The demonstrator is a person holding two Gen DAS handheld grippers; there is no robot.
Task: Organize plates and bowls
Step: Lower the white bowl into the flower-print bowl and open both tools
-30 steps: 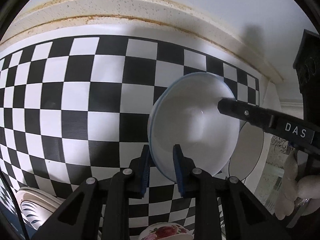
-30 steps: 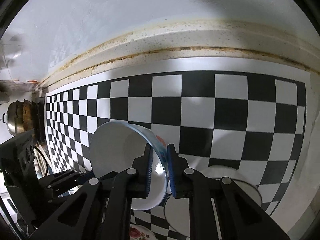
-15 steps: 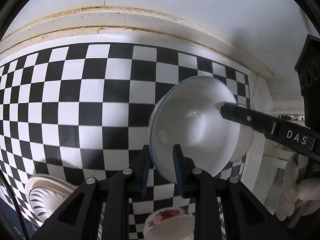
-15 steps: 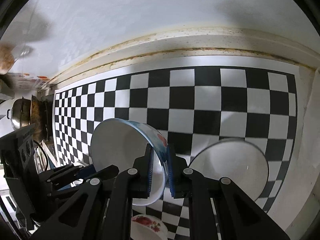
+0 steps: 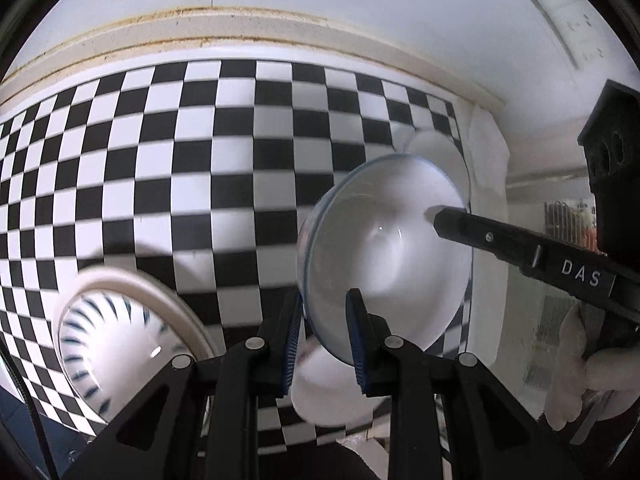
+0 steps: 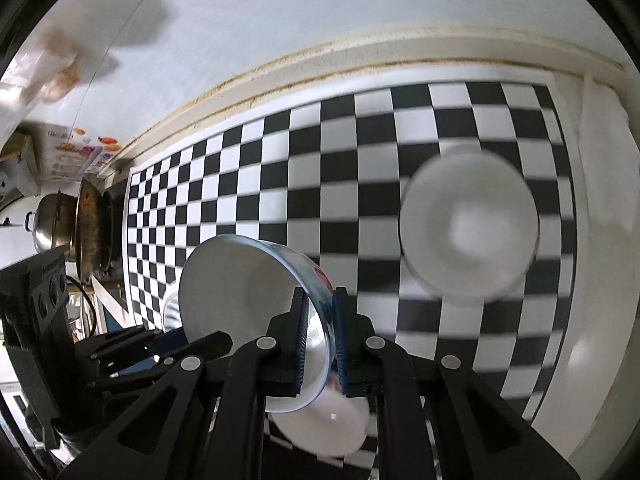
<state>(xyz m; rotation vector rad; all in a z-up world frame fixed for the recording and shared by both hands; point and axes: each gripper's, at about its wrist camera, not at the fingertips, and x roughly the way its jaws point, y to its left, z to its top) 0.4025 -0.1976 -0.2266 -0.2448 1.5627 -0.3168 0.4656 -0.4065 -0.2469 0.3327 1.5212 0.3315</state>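
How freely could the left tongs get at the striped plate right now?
Probably not freely. The left tongs are shut on the rim of the bowl, which the right tongs also grip. The striped plate itself lies uncovered on the checkered mat.

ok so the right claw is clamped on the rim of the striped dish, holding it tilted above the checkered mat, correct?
Not the striped dish. In the right wrist view the right claw is clamped on the rim of the blue-rimmed bowl, holding it tilted above the checkered mat. The striped dish sits apart on the mat in the left wrist view.
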